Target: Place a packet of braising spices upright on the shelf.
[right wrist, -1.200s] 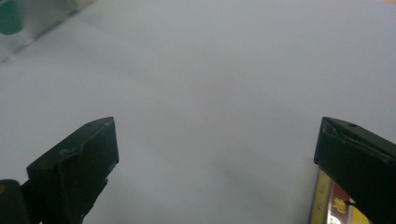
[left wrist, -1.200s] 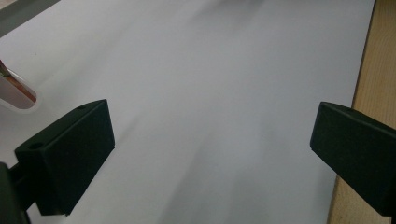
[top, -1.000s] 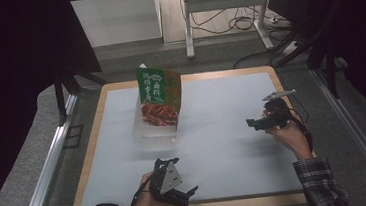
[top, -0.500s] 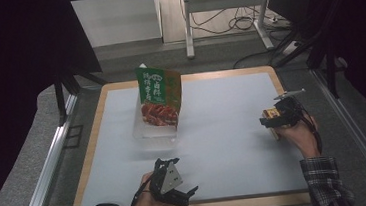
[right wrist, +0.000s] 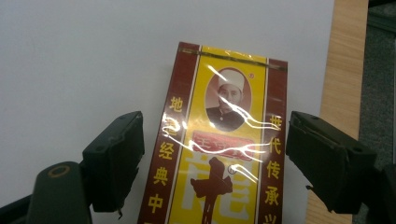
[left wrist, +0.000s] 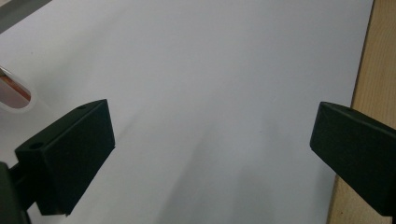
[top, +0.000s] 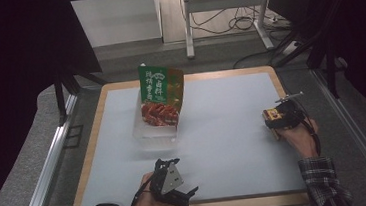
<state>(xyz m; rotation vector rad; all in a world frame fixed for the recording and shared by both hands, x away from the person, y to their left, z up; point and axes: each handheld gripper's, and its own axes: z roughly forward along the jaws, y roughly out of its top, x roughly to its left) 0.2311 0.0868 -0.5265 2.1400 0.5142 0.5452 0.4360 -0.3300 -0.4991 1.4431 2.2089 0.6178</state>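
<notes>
A yellow and maroon box (right wrist: pixel 219 149) printed with a portrait lies flat on the white mat (top: pixel 223 129), close to its right edge. My right gripper (right wrist: pixel 215 158) straddles the box (top: pixel 271 116); its jaws have just been closing, and they stand on either side of the box with a narrow gap still showing on the left. In the high view the right gripper (top: pixel 281 117) sits over the box. My left gripper (top: pixel 174 185) rests at the mat's front edge, and in its own view the left gripper (left wrist: pixel 212 140) is open wide over bare mat.
A green food pouch (top: pixel 161 92) stands upright in a clear plastic container (top: pixel 154 135) at the mat's back left. The wooden board edge (right wrist: pixel 345 60) runs just right of the box. Metal rails (top: pixel 46 165) flank the table.
The right hand has moved right toward the mat's edge and down over the box, turning so its jaws straddle it. The left hand has stayed put.
</notes>
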